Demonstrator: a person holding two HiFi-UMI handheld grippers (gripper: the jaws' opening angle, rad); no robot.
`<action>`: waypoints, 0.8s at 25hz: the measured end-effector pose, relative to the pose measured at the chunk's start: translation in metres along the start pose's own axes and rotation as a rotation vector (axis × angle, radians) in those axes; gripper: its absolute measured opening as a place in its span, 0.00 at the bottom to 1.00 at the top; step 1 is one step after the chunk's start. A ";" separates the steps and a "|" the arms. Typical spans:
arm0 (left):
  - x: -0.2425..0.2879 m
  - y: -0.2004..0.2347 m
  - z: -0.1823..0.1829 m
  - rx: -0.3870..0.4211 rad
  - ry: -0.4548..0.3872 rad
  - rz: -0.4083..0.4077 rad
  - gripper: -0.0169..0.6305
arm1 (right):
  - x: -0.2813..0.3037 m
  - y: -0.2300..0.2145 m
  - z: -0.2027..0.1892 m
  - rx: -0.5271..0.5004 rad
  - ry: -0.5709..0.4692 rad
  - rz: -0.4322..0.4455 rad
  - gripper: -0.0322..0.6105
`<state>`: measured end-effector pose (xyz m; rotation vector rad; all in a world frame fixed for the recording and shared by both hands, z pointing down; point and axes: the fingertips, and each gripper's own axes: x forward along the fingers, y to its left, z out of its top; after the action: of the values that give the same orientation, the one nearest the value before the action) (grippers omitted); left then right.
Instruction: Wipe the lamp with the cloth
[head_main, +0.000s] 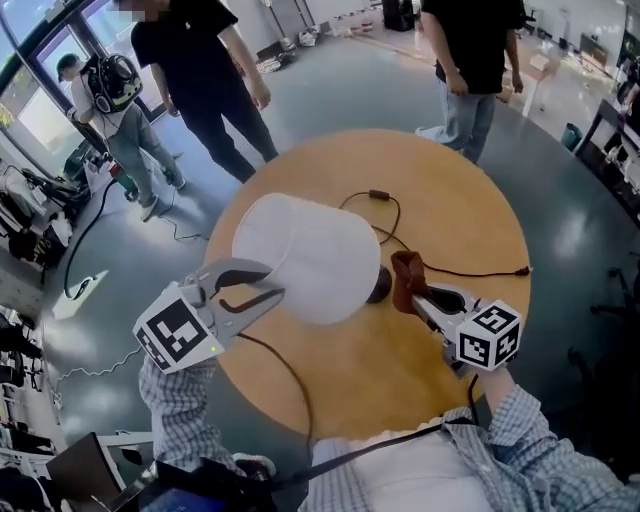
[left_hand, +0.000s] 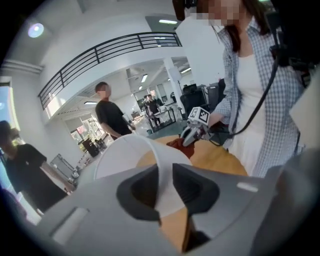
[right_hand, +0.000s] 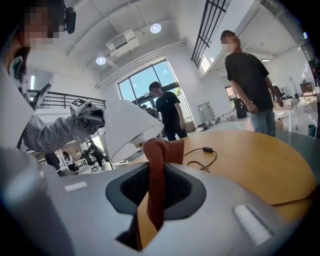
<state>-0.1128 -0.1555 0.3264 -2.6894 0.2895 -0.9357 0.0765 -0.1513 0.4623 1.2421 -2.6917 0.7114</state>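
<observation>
L gripper (head_main: 275, 280): jaws pinch lamp (head_main: 305, 255) shade rim, prob. to steady it for wiping.
R gripper (head_main: 418, 302): jaws clamp bunched cloth (head_main: 405, 278), held ready beside lamp, mid-table (head_main: 450, 220).

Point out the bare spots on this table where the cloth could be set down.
Free: the far right table, between the cord and the rim; also the near strip between the lamp shade and the near edge. Crowded: the centre, where shade, lamp base, cloth and cord meet.
</observation>
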 end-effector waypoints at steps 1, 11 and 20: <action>-0.004 0.000 -0.003 -0.014 -0.016 0.013 0.15 | 0.011 0.006 0.004 -0.001 -0.002 0.025 0.15; -0.020 0.011 -0.015 -0.151 -0.076 0.082 0.15 | 0.128 0.071 0.023 -0.097 0.045 0.248 0.15; -0.028 0.011 -0.031 -0.194 -0.091 0.114 0.15 | 0.147 0.035 -0.033 -0.051 0.183 0.133 0.15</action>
<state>-0.1553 -0.1638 0.3305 -2.8447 0.5333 -0.7857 -0.0512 -0.2195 0.5183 0.9444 -2.6410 0.7280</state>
